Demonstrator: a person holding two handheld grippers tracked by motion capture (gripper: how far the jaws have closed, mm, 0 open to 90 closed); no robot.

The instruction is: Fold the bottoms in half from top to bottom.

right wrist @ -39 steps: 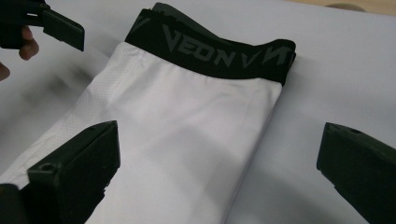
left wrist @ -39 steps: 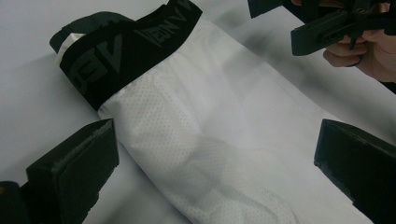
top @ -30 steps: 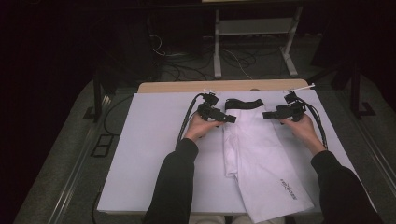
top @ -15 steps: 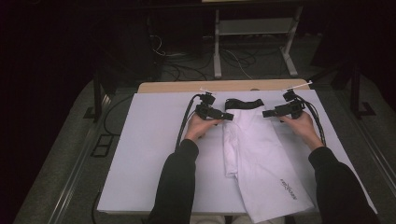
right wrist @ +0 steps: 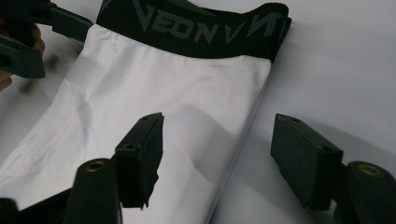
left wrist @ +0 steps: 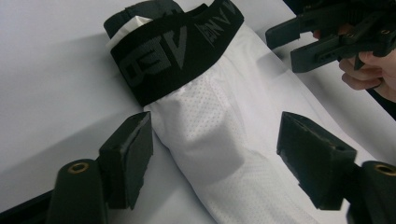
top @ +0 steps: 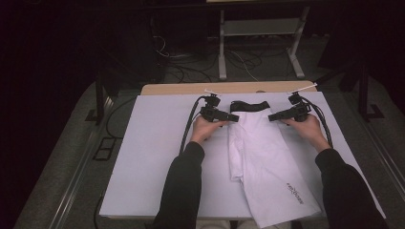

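From the high view, the white stretch-fabric garment with a black elastic waistband (top: 260, 152) lies lengthwise on the pale sheet-covered table (top: 153, 157), its waistband at the far end, between the two tools. The left gripper (top: 228, 116) sits just beside the garment's left upper edge and the right gripper (top: 277, 116) just beside its right upper edge; against the frames a second and half a second back, both hands have shifted only slightly up the table toward the waistband, and the cloth lies as it did, so I judge this an approach to a two-sided grasp, not a pull. In the left gripper view, the left gripper (left wrist: 215, 154) has its jaws spread wide with nothing between the pads; the perforated white fabric passes beneath and ahead of them, the lettered black waistband (left wrist: 177, 46) farther ahead, and the other tool beyond to the right. In the right gripper view, the right gripper (right wrist: 217, 154) is likewise wide apart and empty, straddling the garment's edge just short of the waistband (right wrist: 196, 28).
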